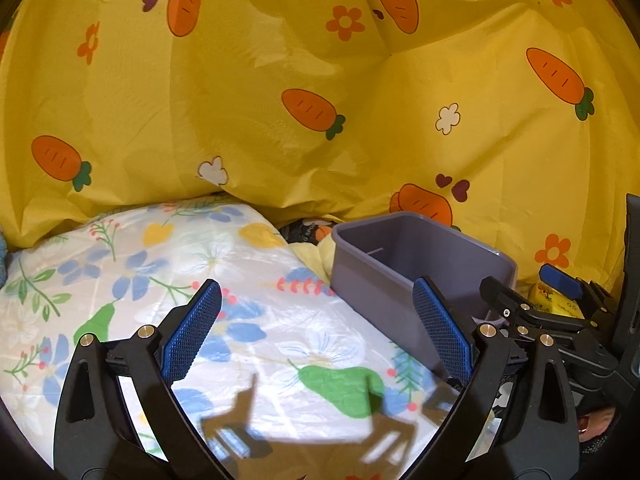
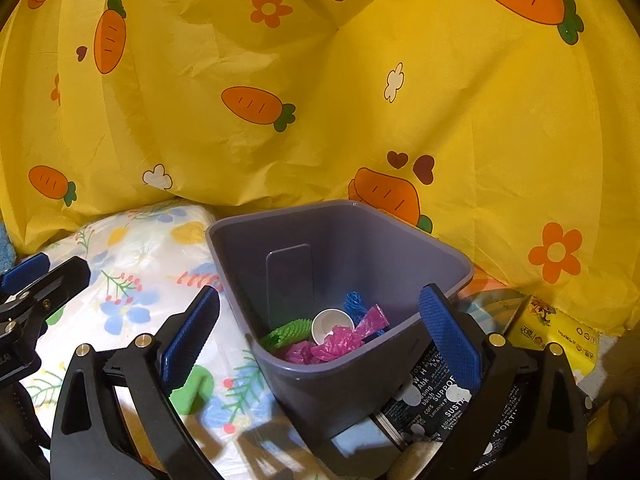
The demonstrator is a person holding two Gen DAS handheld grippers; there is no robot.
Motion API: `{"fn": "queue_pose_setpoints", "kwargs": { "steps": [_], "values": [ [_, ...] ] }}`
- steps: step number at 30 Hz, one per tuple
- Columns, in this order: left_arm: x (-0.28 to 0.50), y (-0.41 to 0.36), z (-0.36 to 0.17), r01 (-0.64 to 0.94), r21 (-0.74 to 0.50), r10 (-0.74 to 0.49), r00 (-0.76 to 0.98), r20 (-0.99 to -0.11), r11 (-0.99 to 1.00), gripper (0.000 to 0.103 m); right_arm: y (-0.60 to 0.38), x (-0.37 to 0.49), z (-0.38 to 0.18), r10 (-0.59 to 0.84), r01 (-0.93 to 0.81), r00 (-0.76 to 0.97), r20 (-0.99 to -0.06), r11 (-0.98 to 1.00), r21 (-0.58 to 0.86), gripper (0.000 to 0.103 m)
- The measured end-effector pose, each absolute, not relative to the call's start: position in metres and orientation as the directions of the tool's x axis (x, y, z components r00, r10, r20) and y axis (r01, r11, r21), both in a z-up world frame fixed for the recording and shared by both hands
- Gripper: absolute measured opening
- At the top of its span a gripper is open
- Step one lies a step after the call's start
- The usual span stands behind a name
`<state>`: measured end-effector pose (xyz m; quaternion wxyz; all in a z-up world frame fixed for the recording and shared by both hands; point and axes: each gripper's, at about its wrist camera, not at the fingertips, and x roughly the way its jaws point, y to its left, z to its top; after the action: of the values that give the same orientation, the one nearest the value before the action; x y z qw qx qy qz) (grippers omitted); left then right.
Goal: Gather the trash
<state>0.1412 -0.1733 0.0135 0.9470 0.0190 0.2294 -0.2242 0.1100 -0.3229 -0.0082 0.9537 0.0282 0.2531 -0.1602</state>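
Observation:
A grey plastic bin [image 2: 352, 376] stands on the flowered cloth, right in front of my right gripper [image 2: 320, 312]. Inside it lie a white paper cup [image 2: 332, 326], crumpled pink plastic [image 2: 340, 344], a green mesh piece [image 2: 286, 332] and a blue mesh piece [image 2: 354, 306]. My right gripper is open, its blue pads [image 2: 450, 340] spread wide on either side of the bin's near rim, holding nothing. My left gripper [image 1: 316, 320] is open too and hangs over the cloth left of the bin [image 1: 404, 264], with nothing between its fingers.
A yellow curtain with carrots and flowers [image 2: 320, 100] closes off the back. The flowered cloth [image 1: 168, 264] covers the surface to the left. A yellow packet [image 2: 560, 332] and a black printed bag [image 2: 440, 404] lie right of the bin.

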Motion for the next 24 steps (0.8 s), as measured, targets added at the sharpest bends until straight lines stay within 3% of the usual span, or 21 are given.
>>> {"fn": "queue_pose_setpoints", "kwargs": {
  "steps": [5,24],
  "values": [
    [0.115,-0.142,0.013,0.383,-0.018,-0.354,0.834,-0.423,0.924,0.097,-0.292,0.094,-0.009,-0.310,0.320,0.828,-0.467,0.945,-0.060,0.096],
    [0.035,-0.033,-0.005,0.175,-0.011,-0.165,0.905,-0.393,0.984,0.097,-0.190,0.038,-0.013,-0.206,0.203,0.887,-0.414,0.978,-0.052,0.096]
  ]
}}
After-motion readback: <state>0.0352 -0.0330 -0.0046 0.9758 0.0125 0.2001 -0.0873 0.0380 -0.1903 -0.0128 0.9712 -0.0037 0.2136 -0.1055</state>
